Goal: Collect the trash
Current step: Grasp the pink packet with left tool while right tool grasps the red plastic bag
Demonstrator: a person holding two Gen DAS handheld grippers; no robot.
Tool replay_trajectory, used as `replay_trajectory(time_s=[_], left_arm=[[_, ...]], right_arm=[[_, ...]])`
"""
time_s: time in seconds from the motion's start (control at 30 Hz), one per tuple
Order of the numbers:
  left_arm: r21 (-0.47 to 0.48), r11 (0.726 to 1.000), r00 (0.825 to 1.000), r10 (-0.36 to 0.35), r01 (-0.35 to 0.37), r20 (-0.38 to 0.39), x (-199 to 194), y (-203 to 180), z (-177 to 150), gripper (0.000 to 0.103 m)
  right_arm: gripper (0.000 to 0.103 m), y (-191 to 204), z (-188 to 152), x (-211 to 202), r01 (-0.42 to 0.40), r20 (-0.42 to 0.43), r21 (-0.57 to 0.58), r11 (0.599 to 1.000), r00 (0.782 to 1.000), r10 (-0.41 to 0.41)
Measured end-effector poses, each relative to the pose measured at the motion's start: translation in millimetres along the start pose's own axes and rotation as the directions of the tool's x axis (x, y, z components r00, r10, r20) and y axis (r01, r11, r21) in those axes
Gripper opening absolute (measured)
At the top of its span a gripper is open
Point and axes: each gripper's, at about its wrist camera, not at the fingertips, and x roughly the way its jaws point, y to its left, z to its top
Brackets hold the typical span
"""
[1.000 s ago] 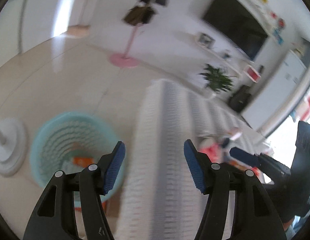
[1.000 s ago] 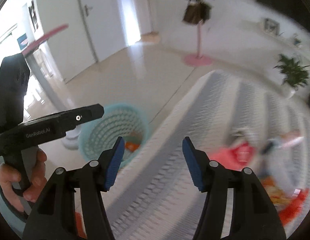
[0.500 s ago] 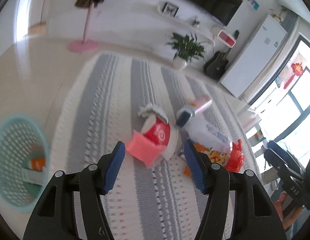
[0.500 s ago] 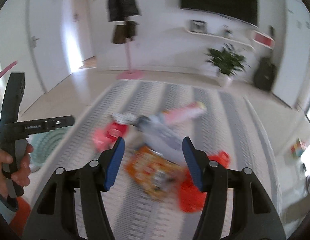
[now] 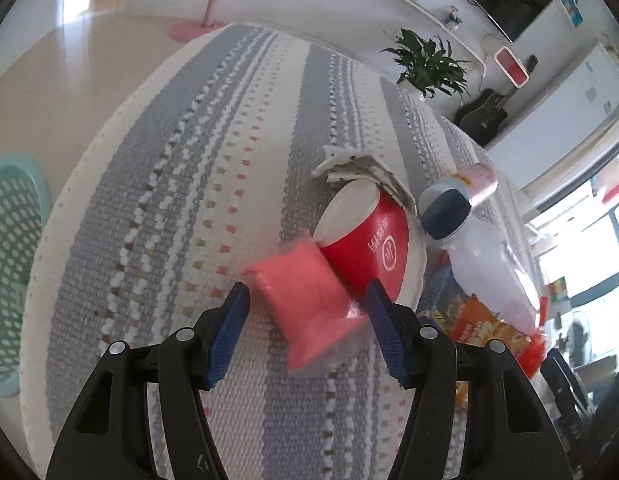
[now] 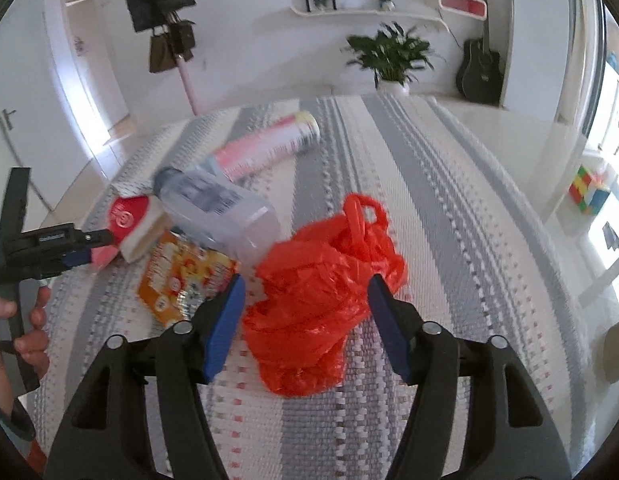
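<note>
Trash lies on a grey-and-white striped rug (image 5: 213,184). My left gripper (image 5: 307,332) is open, its fingers either side of a pink plastic packet (image 5: 305,300) on the rug. A red paper bowl (image 5: 365,240) lies tipped behind it, with a clear bottle (image 5: 481,256), a folded napkin (image 5: 357,168) and an orange snack wrapper (image 5: 481,328). My right gripper (image 6: 305,324) is open around a crumpled orange plastic bag (image 6: 321,300). The right wrist view also shows the bottle (image 6: 217,208), wrapper (image 6: 181,280), bowl (image 6: 129,212), a pink can (image 6: 269,144) and the left gripper (image 6: 81,256).
A teal mesh basket (image 5: 9,256) stands on the tile floor off the rug's left edge. A potted plant (image 6: 393,56), a guitar (image 6: 481,72), a coat stand (image 6: 177,48) and a wall shelf line the far wall.
Both grippers swung from the basket toward the trash pile and came down close. The left now straddles the pink packet, the right straddles the orange bag. Both stayed open.
</note>
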Motion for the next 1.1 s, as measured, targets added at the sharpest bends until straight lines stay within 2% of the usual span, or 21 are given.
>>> replay_trajectory(time_s=[0.07, 0.1, 0.33, 0.37, 0.5, 0.63, 0.7, 0.93, 1.1], left_arm=[[0.022, 1.000, 1.000, 0.014, -0.014, 0.005, 1, -2, 0, 0.055], [0.029, 0.999, 1.000, 0.019, -0.019, 0.005, 2, -4, 1, 0.049], [0.069, 0.997, 0.999, 0.044, -0.045, 0.017, -2, -1, -1, 0.040], [0.070, 0.996, 0.999, 0.044, -0.046, 0.020, -1, -1, -1, 0.038], [0.084, 0.994, 0.997, 0.065, -0.068, 0.041, -7, 2, -5, 0.037], [0.070, 0.996, 0.996, 0.049, -0.054, 0.071, -22, 11, -9, 0.036], [0.060, 0.997, 0.995, 0.052, -0.057, 0.091, -34, 17, -10, 0.036], [0.044, 0.998, 0.985, 0.044, -0.052, 0.168, -82, 32, -8, 0.036], [0.021, 1.000, 0.971, 0.000, -0.005, 0.238, -132, 44, -4, 0.036]], right_arm=[[0.063, -1, -1, 7, 0.018, -0.018, 0.012, 1.000, 1.000, -0.018], [0.065, -2, -2, 11, 0.024, -0.028, 0.018, 1.000, 0.999, -0.024], [0.066, -10, -8, 31, 0.029, -0.078, 0.052, 0.998, 0.997, -0.025], [0.064, -12, -9, 34, 0.020, -0.086, 0.069, 0.997, 0.996, -0.014], [0.039, -15, -12, 33, -0.017, -0.084, 0.079, 0.997, 0.996, 0.023], [0.029, -12, -12, 28, -0.018, -0.071, 0.075, 0.997, 0.997, 0.023], [0.025, -12, -11, 23, -0.031, -0.056, 0.083, 0.996, 0.998, 0.036], [0.024, 7, 5, -30, -0.028, 0.087, 0.042, 0.999, 0.996, 0.024], [0.024, 51, 25, -68, -0.070, 0.175, -0.072, 0.995, 0.981, 0.081]])
